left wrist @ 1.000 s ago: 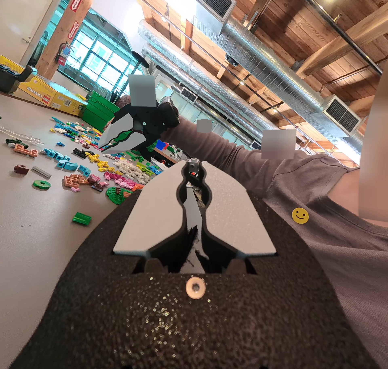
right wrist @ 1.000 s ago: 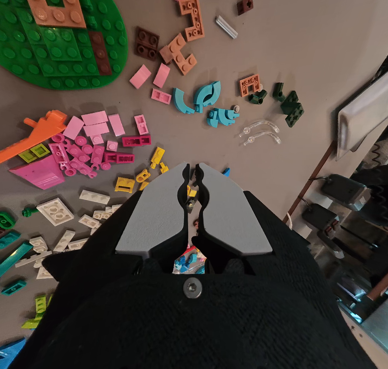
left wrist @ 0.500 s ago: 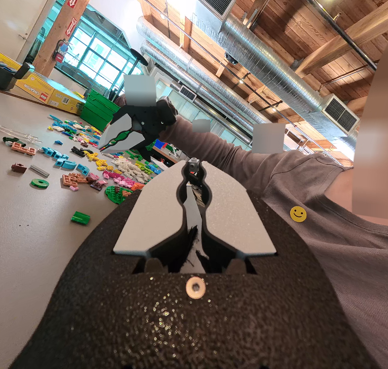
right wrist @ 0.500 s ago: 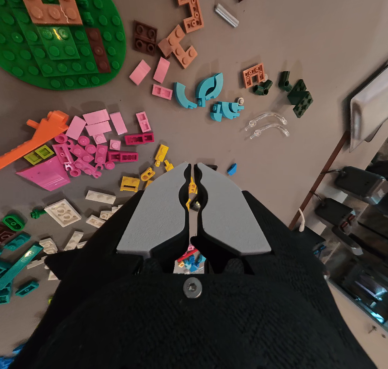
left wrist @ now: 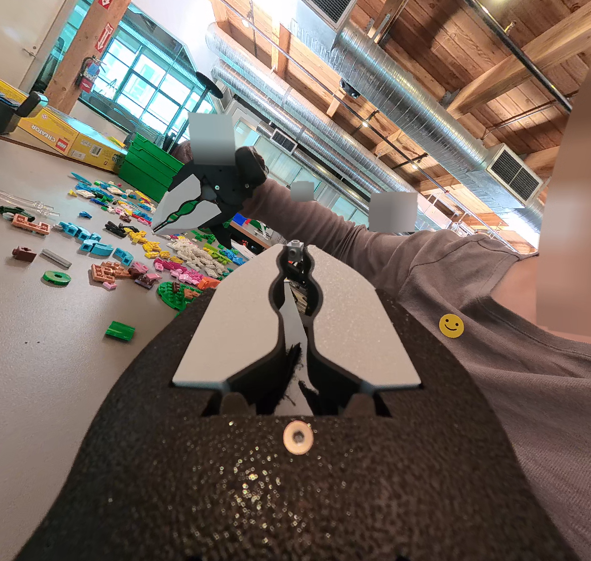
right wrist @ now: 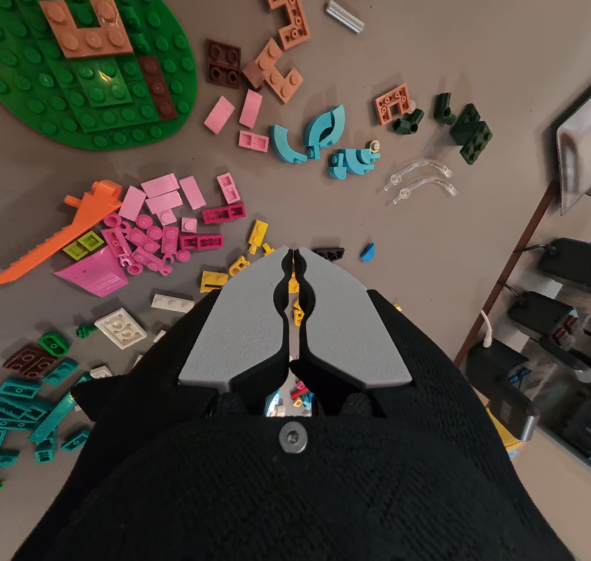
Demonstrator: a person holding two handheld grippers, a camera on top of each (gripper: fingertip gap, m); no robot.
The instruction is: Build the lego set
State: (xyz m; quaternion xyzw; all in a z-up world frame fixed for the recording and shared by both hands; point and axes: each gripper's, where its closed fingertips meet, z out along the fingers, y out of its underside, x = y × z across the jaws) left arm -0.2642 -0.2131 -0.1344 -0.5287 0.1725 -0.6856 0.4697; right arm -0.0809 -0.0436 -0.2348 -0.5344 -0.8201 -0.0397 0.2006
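Note:
My left gripper [left wrist: 295, 248] is tilted up off the table and shut on a small grey brick [left wrist: 295, 255] at its tips. My right gripper [right wrist: 293, 251] points down at the table with its jaws together over loose yellow pieces [right wrist: 213, 279]; nothing shows between its tips. It also shows in the left wrist view [left wrist: 154, 231], above the piles. A green round baseplate [right wrist: 166, 108] carries a tan U-shaped plate [right wrist: 86, 39] and a brown plate [right wrist: 158, 88]; it also shows in the left wrist view [left wrist: 171, 293].
Loose pieces cover the grey table [right wrist: 415, 50]: pink [right wrist: 160, 194], light blue curved [right wrist: 323, 127], clear curved [right wrist: 419, 178], teal [right wrist: 28, 398], and an orange brick separator [right wrist: 80, 213]. The table edge [right wrist: 511, 271] runs at right. A yellow box [left wrist: 64, 139] and a green bin [left wrist: 144, 168] stand at the far side. The grippers' ends are close to 25 centimeters from one another. The orange brick separator [right wrist: 80, 213] lies around 10 centimeters away from my right fingertips.
The small gap between my right gripper's tips has closed, and it has shifted slightly over the yellow pieces. My left gripper has barely moved and still holds the grey brick.

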